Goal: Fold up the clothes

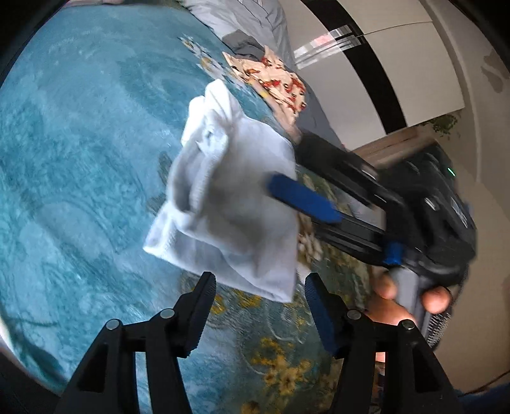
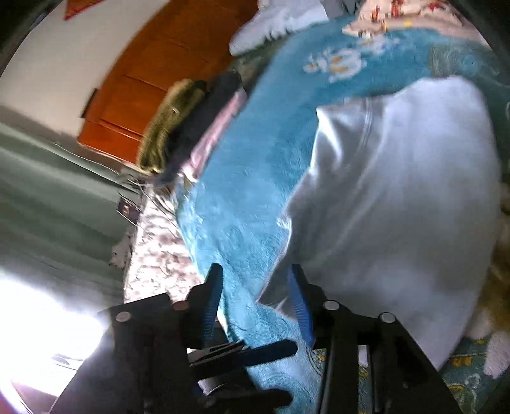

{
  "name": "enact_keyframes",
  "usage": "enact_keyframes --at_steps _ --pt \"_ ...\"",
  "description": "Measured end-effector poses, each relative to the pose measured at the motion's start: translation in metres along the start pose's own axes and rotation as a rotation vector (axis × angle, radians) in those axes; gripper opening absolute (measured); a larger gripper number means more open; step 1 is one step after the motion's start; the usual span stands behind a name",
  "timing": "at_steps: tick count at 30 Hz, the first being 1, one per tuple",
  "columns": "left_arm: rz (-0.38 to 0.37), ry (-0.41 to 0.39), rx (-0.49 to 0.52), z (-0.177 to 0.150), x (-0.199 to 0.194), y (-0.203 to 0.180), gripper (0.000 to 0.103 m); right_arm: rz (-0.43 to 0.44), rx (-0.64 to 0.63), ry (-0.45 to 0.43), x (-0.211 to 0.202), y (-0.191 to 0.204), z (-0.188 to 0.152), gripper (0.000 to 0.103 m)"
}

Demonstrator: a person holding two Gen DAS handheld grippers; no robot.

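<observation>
A white garment (image 1: 229, 203) lies crumpled and partly folded on the teal floral blanket (image 1: 79, 143). My left gripper (image 1: 259, 313) is open just short of the garment's near corner. In the left wrist view my right gripper (image 1: 287, 191) reaches in from the right with its blue finger lying on top of the cloth, a hand holding its grip. In the right wrist view the garment (image 2: 398, 197) fills the right side, and my right gripper (image 2: 255, 299) is open with its right finger at the cloth's edge, nothing pinched.
A cream garment with red print (image 1: 271, 82) and grey clothes (image 1: 242, 22) lie at the blanket's far side. A stack of folded clothes (image 2: 191, 117) sits at the bed edge near a wooden door (image 2: 143, 79). White wardrobe panels (image 1: 382, 63) stand beyond.
</observation>
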State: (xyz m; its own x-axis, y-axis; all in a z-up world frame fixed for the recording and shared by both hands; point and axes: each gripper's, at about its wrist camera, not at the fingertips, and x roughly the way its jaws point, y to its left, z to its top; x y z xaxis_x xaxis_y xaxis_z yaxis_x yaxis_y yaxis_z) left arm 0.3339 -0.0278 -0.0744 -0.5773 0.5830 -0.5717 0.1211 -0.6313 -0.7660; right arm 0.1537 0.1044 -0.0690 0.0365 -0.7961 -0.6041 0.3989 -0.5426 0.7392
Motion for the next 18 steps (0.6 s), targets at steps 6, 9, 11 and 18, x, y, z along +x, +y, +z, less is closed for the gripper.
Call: enact_keyframes --at_steps 6,9,11,18 --pt "0.036 -0.058 -0.076 0.019 -0.001 0.019 0.062 -0.1 0.108 -0.137 -0.068 -0.045 -0.02 0.044" --pt "0.047 -0.082 -0.097 0.026 0.0 0.021 0.058 -0.131 0.172 -0.146 -0.093 -0.073 -0.039 0.044" --pt "0.058 -0.086 -0.104 0.031 0.004 0.02 0.035 -0.127 0.208 -0.148 -0.1 -0.085 -0.047 0.044" --pt "0.059 -0.072 -0.087 0.035 0.008 0.017 0.007 -0.128 0.232 -0.115 -0.094 -0.099 -0.059 0.051"
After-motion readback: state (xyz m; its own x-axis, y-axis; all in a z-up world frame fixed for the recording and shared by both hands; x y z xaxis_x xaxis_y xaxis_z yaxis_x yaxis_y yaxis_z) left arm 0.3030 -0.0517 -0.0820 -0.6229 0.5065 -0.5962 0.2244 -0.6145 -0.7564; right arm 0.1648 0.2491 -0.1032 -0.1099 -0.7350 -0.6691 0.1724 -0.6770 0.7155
